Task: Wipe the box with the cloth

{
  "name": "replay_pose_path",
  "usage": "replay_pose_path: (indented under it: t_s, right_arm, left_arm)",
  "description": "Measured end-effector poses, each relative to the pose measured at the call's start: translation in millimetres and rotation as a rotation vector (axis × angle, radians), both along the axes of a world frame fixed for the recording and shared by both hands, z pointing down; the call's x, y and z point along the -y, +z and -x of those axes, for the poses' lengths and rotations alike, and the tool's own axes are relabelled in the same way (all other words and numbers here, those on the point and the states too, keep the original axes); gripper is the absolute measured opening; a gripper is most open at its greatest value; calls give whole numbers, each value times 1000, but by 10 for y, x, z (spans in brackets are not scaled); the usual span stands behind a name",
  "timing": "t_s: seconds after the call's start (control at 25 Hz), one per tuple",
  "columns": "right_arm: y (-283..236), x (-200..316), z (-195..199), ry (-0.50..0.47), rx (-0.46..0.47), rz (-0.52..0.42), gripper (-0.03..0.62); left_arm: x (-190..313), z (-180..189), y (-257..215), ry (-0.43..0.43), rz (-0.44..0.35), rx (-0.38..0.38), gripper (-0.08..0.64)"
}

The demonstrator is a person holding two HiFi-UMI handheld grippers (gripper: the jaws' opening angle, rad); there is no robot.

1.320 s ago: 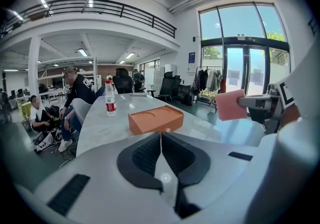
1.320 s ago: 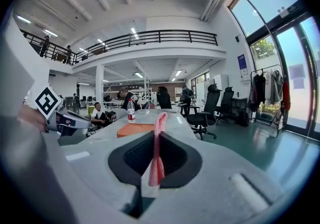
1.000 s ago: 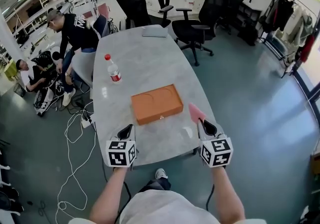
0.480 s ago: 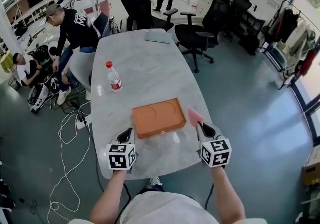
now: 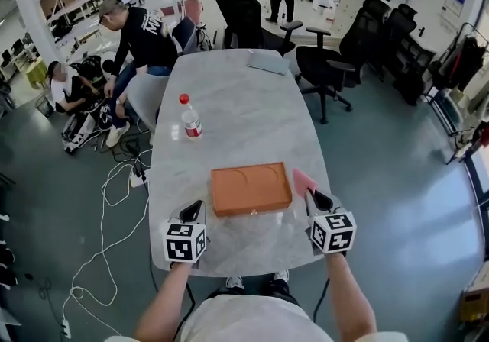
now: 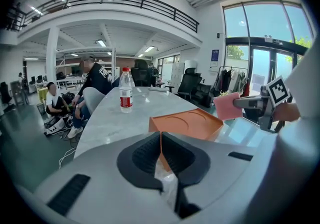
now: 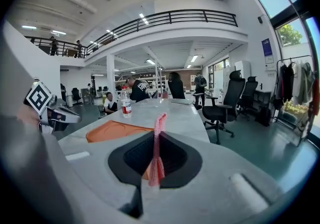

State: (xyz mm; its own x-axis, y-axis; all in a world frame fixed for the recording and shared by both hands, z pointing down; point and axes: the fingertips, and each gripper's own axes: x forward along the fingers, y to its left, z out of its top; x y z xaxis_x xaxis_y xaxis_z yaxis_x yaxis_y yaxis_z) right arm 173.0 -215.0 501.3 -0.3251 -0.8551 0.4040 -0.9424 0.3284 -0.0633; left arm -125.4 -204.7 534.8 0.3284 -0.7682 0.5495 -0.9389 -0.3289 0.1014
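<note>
Right gripper (image 5: 318, 200) pinches a pink cloth (image 5: 303, 180) just beside the orange box (image 5: 250, 188) on the table (image 5: 229, 119) — left gripper (image 5: 194, 211) hovers nearby, jaws pressed together, empty.

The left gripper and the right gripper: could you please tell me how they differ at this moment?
The right gripper is shut on the pink cloth, while the left gripper is shut on nothing. The right gripper sits off the right edge of the orange box, and the left gripper sits off its near left corner. Both are closed, and each carries a marker cube.
</note>
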Motion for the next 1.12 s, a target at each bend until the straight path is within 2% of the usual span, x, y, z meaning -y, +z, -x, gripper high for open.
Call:
replay_pose_path:
  t_s: [0.16, 0.6, 1.12]
  right_arm:
    - [88, 207, -99, -56, 16, 12, 15]
    - [352, 635, -222, -210, 75, 50, 15]
    - [674, 995, -35, -376, 85, 108, 15]
  left_arm:
    - [2, -78, 11, -72, 7, -11, 15]
    - [-51, -301, -57, -200, -13, 16, 15]
    - [-161, -363, -20, -307, -11, 38, 15]
